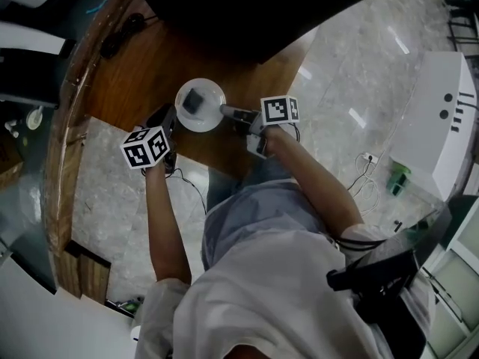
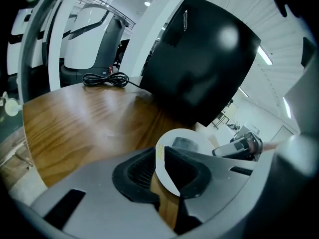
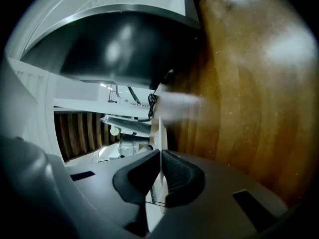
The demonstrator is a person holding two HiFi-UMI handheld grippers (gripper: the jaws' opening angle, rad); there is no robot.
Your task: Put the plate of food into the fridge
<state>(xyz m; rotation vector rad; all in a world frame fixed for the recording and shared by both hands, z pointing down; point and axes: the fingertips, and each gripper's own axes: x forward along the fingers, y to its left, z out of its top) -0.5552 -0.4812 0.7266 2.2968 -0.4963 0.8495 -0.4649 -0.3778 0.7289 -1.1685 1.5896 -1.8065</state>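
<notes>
A white plate with a dark grey piece of food sits low over the wooden table, just in front of a big black appliance. My left gripper is shut on the plate's left rim. In the left gripper view the white plate runs between the pads of the left gripper, with the food beyond. My right gripper is shut on the right rim. In the right gripper view the plate shows edge-on, pinched in the right gripper.
The black appliance stands close behind the plate. A coiled black cable lies at the table's far left. The table has a curved edge over a pale marble floor. A white machine and a green bottle stand at the right.
</notes>
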